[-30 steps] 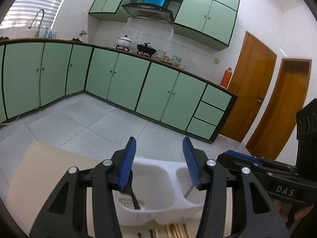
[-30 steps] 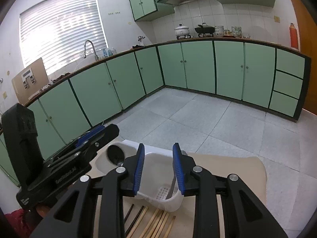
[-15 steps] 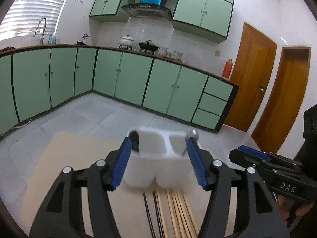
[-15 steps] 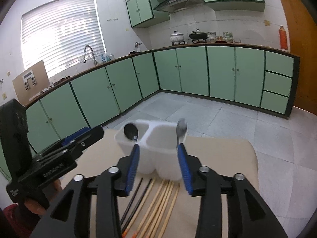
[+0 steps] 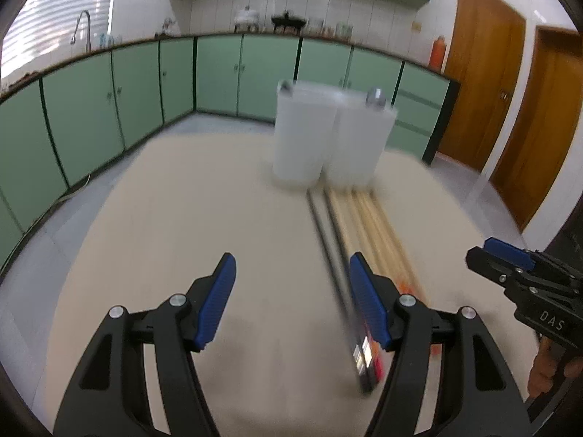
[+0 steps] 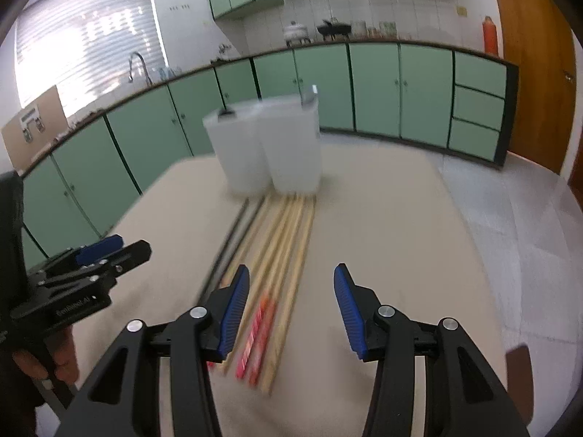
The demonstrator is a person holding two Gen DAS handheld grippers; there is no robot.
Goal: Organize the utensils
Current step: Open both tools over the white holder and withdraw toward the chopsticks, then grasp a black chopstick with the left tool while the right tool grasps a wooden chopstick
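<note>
The chopsticks (image 6: pixel 280 255) lay in a row on the beige bench (image 6: pixel 382 218), their far ends just beside the white two-cup holder (image 6: pixel 266 145). Both the left tool (image 5: pixel 291 306) and the right tool (image 6: pixel 291 309) hovered empty, jaws opening.

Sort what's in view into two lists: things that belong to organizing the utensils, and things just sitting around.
Part of the job:
- white holder, two compartments, a spoon showing in one
- wooden chopsticks on the table
- dark chopsticks beside them
- left gripper and right gripper, both opening, nothing between them

Just sitting around:
- pots on the counter
- red flask
- faucet
</note>
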